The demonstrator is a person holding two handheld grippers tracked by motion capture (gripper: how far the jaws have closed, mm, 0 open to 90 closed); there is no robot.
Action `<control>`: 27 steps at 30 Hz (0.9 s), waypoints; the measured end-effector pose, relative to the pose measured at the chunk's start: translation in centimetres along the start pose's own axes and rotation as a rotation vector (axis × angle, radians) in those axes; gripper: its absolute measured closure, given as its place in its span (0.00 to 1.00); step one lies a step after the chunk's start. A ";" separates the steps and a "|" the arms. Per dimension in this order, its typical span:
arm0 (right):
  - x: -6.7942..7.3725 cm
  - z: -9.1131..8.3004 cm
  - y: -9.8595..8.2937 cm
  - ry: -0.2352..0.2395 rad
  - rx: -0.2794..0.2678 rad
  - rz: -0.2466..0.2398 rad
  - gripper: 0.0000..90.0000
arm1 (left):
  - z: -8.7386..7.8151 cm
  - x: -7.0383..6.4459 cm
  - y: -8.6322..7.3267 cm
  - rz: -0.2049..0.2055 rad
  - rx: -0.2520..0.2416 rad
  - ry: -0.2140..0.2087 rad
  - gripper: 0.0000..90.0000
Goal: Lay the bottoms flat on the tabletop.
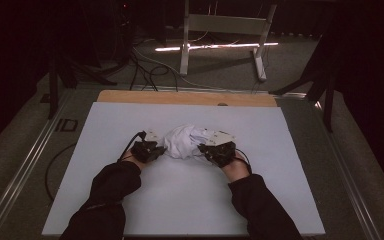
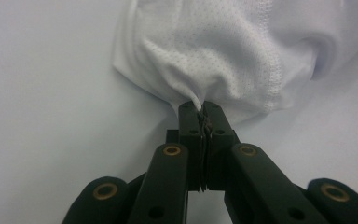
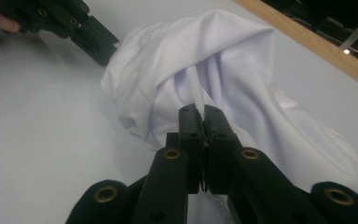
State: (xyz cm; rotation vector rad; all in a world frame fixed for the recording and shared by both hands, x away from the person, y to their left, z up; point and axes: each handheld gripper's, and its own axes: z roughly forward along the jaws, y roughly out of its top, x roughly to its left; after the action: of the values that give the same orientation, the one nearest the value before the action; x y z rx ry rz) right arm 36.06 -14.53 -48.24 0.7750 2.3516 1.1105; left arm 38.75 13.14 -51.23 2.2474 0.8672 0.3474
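Both pairs of jaws are pressed together on the same white cloth [image 1: 182, 141], one at each side of it. My left gripper [image 2: 200, 106] pinches a small tuft of the fabric at its tips; in the left gripper view the pinched part is a fine mesh with tiny holes, and a stitched hem runs down just beside the tips. My right gripper [image 3: 202, 109] is clamped on a narrow fold that rises straight out from between its tips, with smooth, creased fabric bunched up behind it.

From the high view the cloth sits in a crumpled heap near the middle of the white bench [image 1: 105, 200], between my two hands. My left gripper [image 1: 156, 148] meets the heap at its left edge and my right gripper [image 1: 203, 148] at its right edge. My dark sleeves come in from the near edge of the bench. A cable [image 1: 130, 145] trails back from the left gripper toward my wrist.

In the right gripper view the left gripper [image 3: 100, 44] shows in the upper left corner, touching the far side of the heap, and a wooden strip [image 3: 307, 42] runs along the bench's far edge.
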 end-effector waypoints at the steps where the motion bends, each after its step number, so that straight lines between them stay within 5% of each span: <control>1: -0.1 -0.3 -0.1 0.000 -0.007 0.006 0.98 | -0.2 0.0 0.0 0.001 -0.003 0.001 1.00; 14: -1.4 -3.6 -0.4 -0.011 -0.055 0.016 0.98 | -4.6 0.3 2.1 0.025 -0.079 0.018 1.00; 27: -3.3 -9.3 2.9 -0.068 -0.209 0.014 0.98 | -11.3 -0.8 6.2 0.093 -0.205 0.046 1.00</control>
State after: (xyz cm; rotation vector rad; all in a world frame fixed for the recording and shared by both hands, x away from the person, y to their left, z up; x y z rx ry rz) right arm 33.98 -20.35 -39.97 0.7421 2.1357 1.2907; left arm 35.90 15.08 -38.77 2.0996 0.7177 0.5098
